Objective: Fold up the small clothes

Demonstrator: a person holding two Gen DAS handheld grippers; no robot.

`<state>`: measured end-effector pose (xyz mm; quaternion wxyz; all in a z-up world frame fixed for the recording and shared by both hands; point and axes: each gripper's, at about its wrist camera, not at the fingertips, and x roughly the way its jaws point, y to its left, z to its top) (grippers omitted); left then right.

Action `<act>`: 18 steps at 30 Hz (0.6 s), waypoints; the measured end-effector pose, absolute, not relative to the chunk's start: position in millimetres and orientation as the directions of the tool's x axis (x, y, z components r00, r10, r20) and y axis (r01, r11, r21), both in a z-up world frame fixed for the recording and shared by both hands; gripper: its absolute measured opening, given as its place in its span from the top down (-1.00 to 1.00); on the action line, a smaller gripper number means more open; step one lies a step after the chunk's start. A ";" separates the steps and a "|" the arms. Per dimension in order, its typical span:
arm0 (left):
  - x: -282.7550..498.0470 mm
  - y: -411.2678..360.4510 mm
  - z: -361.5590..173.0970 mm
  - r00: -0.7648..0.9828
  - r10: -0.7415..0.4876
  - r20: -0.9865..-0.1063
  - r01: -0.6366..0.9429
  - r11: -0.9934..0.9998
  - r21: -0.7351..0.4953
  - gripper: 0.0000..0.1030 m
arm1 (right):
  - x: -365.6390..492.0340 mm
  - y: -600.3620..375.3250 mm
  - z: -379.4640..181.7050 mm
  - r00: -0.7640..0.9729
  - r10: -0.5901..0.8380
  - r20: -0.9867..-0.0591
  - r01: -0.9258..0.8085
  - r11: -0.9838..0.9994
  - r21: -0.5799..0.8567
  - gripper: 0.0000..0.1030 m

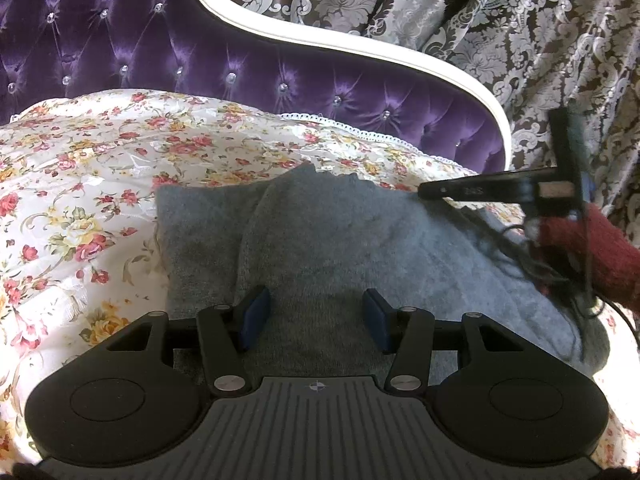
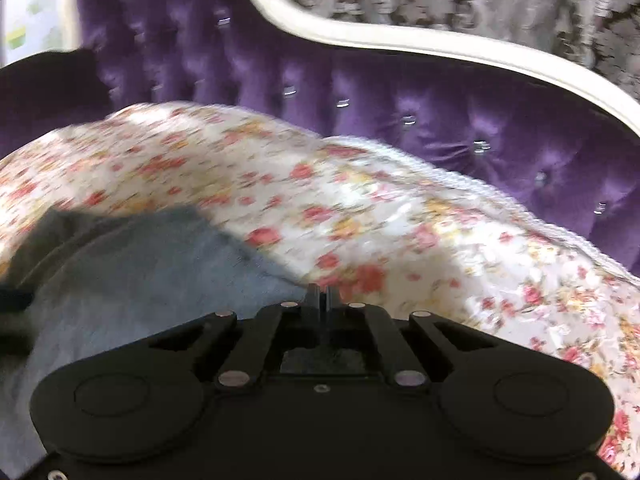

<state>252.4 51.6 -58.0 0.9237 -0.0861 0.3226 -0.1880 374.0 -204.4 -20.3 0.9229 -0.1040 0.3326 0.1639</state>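
Note:
A grey knit garment (image 1: 320, 240) lies partly folded on a floral bedspread (image 1: 80, 184). My left gripper (image 1: 316, 316) is open, its blue-padded fingers hovering just over the garment's near part. My right gripper (image 2: 323, 296) is shut, with its tips at the garment's right edge; whether cloth is pinched between them is not clear. The right gripper also shows in the left wrist view (image 1: 430, 191), at the garment's far right edge. The garment (image 2: 140, 264) fills the lower left of the blurred right wrist view.
A purple tufted headboard (image 1: 200, 40) with a white curved frame (image 1: 360, 52) stands behind the bed. A patterned curtain (image 1: 540, 40) hangs at the right. A red-sleeved arm (image 1: 600, 248) with cables reaches in from the right.

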 end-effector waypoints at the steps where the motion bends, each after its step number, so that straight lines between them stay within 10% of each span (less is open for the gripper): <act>1: 252.4 51.6 -57.8 0.721 -0.403 -0.564 0.290 0.915 -0.282 0.04 | 378.7 -204.4 -23.6 0.718 0.223 -0.659 -0.360 0.930 -0.077 0.88; 4: 252.9 51.8 -57.8 0.722 -0.401 -0.564 0.284 0.915 -0.287 0.04 | 384.4 -207.0 -31.4 0.684 0.241 -0.689 -0.358 0.933 -0.030 0.80; 8: 253.0 50.4 -55.5 0.721 -0.398 -0.567 0.283 0.916 -0.283 0.02 | 370.9 -235.5 -15.7 0.736 0.278 -0.617 -0.281 0.955 0.094 -0.32; 18: 264.7 41.0 -28.1 0.737 -0.378 -0.561 0.287 0.926 -0.246 -0.18 | 300.7 -290.3 5.6 0.782 0.204 -0.589 -0.170 0.979 0.114 -0.35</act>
